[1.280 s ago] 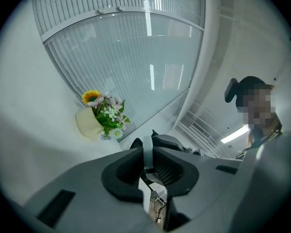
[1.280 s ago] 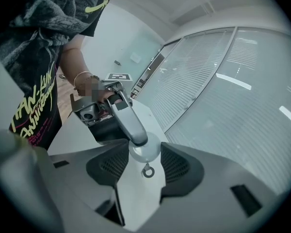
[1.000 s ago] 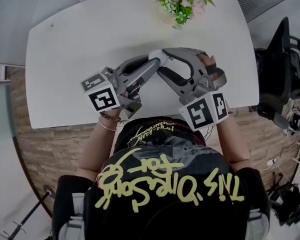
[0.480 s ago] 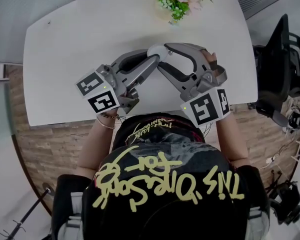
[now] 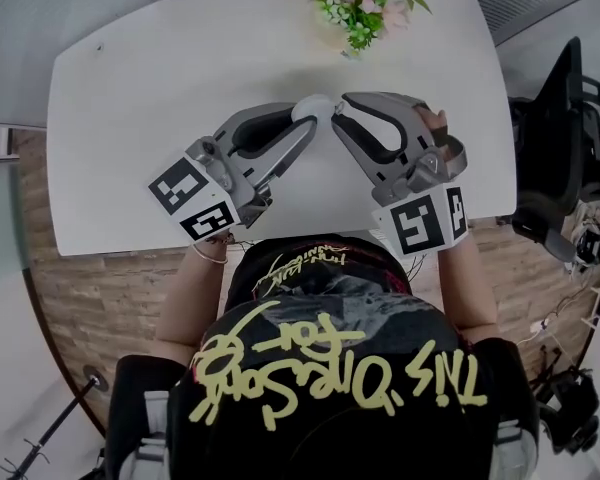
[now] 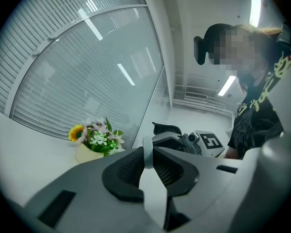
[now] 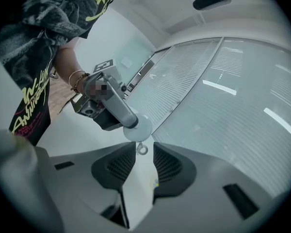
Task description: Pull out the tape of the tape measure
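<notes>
A small round white tape measure hangs over the white table, and my left gripper is shut on it. In the left gripper view the case shows edge-on, squeezed between the pads. My right gripper faces it from the right. Its jaws have just been closing, and the small metal pull ring hangs between the tips with a gap on both sides. The white case sits just beyond the ring, held by the left gripper.
A pot of flowers stands at the table's far edge, behind the grippers. A black office chair is off the table's right end. The table's near edge runs just under the marker cubes, close to the person's body.
The left gripper has rolled, so its marker cube shows different faces. The right gripper has shifted a little to the right, and its jaws look narrower than before.
</notes>
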Demonstrator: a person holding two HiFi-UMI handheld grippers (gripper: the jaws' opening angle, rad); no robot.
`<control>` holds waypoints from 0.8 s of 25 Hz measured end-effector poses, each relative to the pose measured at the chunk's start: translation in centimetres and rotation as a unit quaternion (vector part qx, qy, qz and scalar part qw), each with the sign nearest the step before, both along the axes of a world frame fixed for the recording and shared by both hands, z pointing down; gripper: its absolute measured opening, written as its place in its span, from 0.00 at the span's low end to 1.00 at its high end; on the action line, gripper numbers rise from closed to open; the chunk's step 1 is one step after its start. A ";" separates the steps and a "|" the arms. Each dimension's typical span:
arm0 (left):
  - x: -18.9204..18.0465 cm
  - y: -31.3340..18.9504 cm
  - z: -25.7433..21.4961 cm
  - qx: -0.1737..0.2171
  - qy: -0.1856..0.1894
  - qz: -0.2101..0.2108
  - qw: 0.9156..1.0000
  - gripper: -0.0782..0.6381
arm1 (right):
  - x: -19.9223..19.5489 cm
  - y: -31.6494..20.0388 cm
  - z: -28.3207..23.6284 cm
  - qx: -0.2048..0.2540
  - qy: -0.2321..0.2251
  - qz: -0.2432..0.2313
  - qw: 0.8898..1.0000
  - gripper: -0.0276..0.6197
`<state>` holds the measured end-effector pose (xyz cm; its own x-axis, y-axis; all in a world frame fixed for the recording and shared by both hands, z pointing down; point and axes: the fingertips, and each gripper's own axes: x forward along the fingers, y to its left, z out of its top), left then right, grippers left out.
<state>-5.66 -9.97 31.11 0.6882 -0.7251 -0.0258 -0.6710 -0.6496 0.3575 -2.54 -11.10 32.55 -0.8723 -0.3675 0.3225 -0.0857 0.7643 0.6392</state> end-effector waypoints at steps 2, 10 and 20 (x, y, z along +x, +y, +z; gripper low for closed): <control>-0.2 -0.2 0.2 0.002 -0.009 -0.001 1.000 0.19 | -0.3 -0.2 0.2 0.002 0.003 0.000 1.000 0.22; -0.4 -0.9 0.1 0.017 -0.039 0.002 0.999 0.19 | -0.8 -1.0 0.6 0.028 0.024 -0.007 0.999 0.16; -1.0 -1.1 -0.3 0.030 -0.053 -0.004 0.998 0.19 | 0.2 -2.6 0.1 0.056 0.022 0.025 0.998 0.16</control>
<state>-6.65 -11.06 30.82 0.6837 -0.7298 0.0033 -0.7079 -0.6621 0.2458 -2.32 -13.66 32.69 -0.8377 -0.4471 0.3136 -0.0929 0.6825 0.7250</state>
